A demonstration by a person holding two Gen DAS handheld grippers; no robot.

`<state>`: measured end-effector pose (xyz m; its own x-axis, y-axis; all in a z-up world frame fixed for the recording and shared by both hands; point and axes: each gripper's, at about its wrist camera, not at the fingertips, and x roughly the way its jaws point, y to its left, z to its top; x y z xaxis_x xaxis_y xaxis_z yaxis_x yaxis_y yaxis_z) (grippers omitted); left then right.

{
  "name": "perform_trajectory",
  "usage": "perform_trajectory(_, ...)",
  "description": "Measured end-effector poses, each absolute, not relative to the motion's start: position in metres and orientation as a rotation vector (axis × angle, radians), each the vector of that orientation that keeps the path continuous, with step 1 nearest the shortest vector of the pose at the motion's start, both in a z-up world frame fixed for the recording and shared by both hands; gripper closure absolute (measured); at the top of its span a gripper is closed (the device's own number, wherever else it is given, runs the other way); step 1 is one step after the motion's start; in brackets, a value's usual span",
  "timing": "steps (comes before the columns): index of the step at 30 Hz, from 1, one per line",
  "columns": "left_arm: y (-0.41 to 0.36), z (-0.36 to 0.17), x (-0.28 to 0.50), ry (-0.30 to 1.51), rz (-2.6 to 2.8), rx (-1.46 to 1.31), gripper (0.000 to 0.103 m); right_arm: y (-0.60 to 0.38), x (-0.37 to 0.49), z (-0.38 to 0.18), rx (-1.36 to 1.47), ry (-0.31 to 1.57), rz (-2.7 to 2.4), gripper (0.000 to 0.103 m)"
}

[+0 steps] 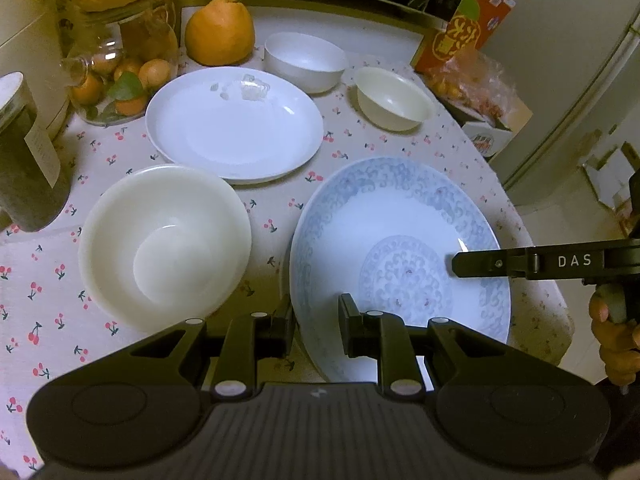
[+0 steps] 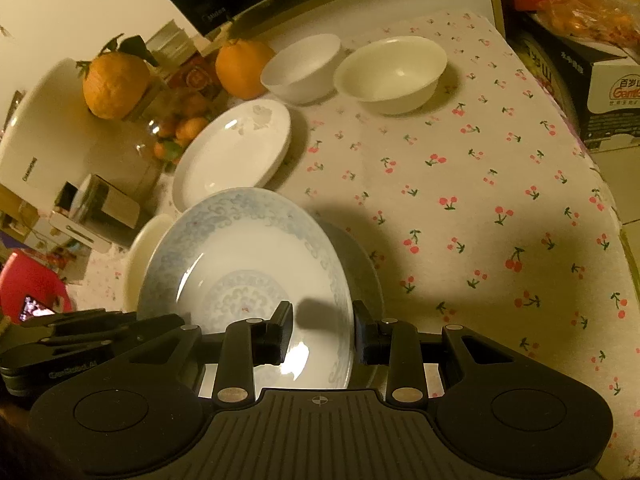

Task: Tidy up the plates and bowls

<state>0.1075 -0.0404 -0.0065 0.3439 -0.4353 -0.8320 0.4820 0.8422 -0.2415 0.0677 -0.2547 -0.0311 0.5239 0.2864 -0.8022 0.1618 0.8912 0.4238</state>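
Your left claw (image 1: 316,330) is clamped on the near rim of the round white plate with the pale blue scroll pattern (image 1: 400,248), one finger outside the rim and one on the inner face. Your right claw (image 2: 322,332) grips the same plate's rim on the opposite side; in the left wrist view it reaches in from the right edge, with your hand (image 1: 614,336) on its handle. In the right wrist view the patterned plate sits tilted, its far edge raised over the worktop covered in a white cloth printed with red cherries (image 2: 480,200), and a shadow falls on the cloth beside it.

Just left of the plate stands a wide cream-coloured bowl (image 1: 164,244), upright and close to the plate's rim; whether they touch you cannot tell. Behind these lies a plain white shallow plate (image 1: 234,124) with a faint grey motif near its far edge. Farther back, two small bowls stand side by side: a white round bowl (image 1: 304,60) and a cream round bowl (image 1: 394,98) to its right.

A large orange citrus fruit (image 1: 220,32) rests at the back of the worktop beside the white bowl, and a clear glass jar holding small oranges (image 1: 120,80) stands to the left of the plain plate. A dark cylindrical canister (image 1: 28,160) is at the far left edge.
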Motion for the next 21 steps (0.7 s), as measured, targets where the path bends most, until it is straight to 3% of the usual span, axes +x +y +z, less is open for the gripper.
perform_trajectory(21,-0.052,-0.011,0.105,1.035,-0.555,0.156,0.082,-0.226,0.068,-0.034,0.243,1.026,0.040,0.072)
